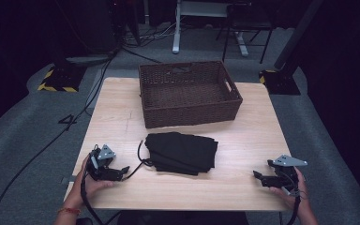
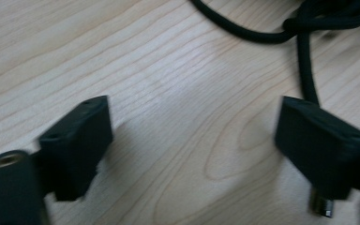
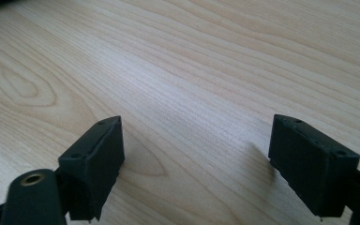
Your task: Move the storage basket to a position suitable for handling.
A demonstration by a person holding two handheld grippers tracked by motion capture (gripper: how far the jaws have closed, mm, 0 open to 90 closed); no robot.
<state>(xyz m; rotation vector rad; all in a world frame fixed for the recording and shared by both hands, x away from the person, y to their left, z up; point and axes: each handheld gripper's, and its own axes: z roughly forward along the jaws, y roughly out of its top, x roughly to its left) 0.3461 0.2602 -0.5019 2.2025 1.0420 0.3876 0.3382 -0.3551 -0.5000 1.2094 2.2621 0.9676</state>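
Note:
A folded black garment (image 1: 182,152) lies on the wooden table (image 1: 243,140), in front of a brown wicker basket (image 1: 189,92). A black drawstring (image 1: 140,157) trails from its left edge, and the drawstring (image 2: 304,51) also crosses the top right of the left gripper view. My left gripper (image 1: 120,171) rests low at the front left, open, jaws pointing right toward the garment, with bare wood between them (image 2: 194,136). At the front right my right gripper (image 1: 258,176) sits open, jaws pointing left, over bare wood (image 3: 197,140).
The wicker basket stands empty at the back middle of the table. Grey carpet with cables surrounds the table, and chair and desk legs (image 1: 176,33) stand beyond it. The table's front edge (image 1: 178,206) lies just behind both hands.

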